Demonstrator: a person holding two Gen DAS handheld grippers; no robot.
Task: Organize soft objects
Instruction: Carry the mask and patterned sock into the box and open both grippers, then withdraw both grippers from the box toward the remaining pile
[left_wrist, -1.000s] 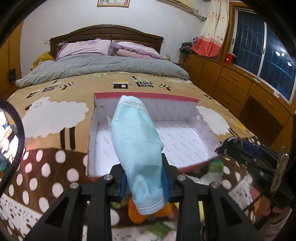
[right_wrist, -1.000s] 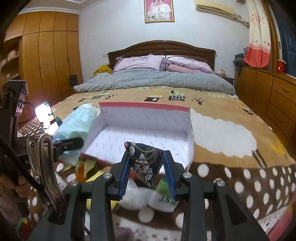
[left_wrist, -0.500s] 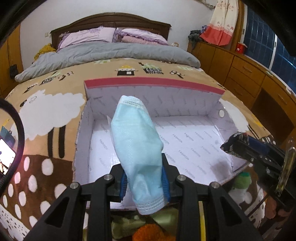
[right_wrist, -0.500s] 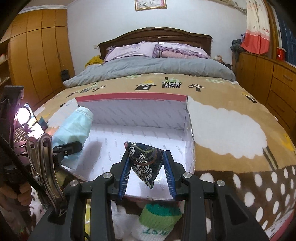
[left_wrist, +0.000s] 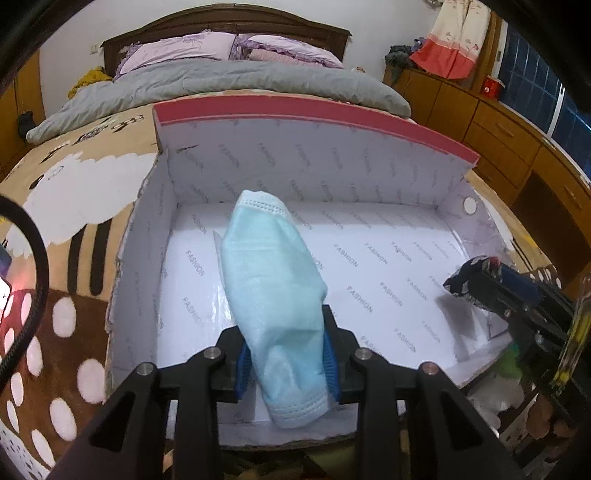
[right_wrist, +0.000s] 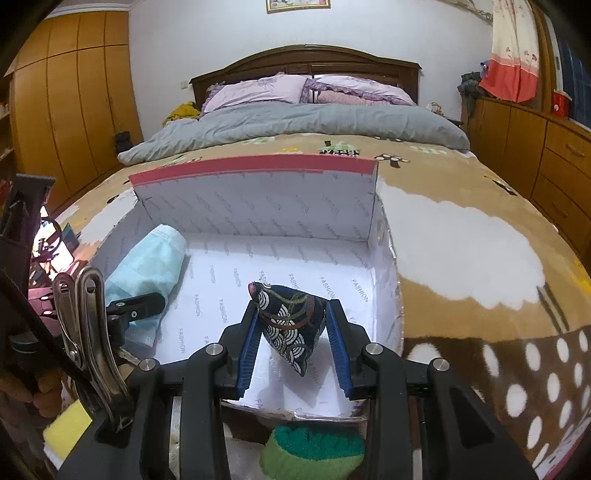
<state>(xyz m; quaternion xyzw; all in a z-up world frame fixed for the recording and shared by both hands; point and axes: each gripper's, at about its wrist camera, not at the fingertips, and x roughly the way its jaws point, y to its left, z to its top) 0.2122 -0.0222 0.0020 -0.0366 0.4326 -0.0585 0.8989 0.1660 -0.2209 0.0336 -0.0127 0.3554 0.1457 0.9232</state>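
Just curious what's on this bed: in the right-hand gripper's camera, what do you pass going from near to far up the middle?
Green knitted item → patterned pouch → box's back wall → grey duvet → pillows → headboard.

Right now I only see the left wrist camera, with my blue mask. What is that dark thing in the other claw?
Observer: A black pouch with a white wave pattern, pinched in the right claw.
Operator: Is it over the box?
Observer: Yes, above the right side of the white box, near its front edge.
Operator: What's under that claw?
Observer: A green knitted thing lies on the blanket just outside the box.
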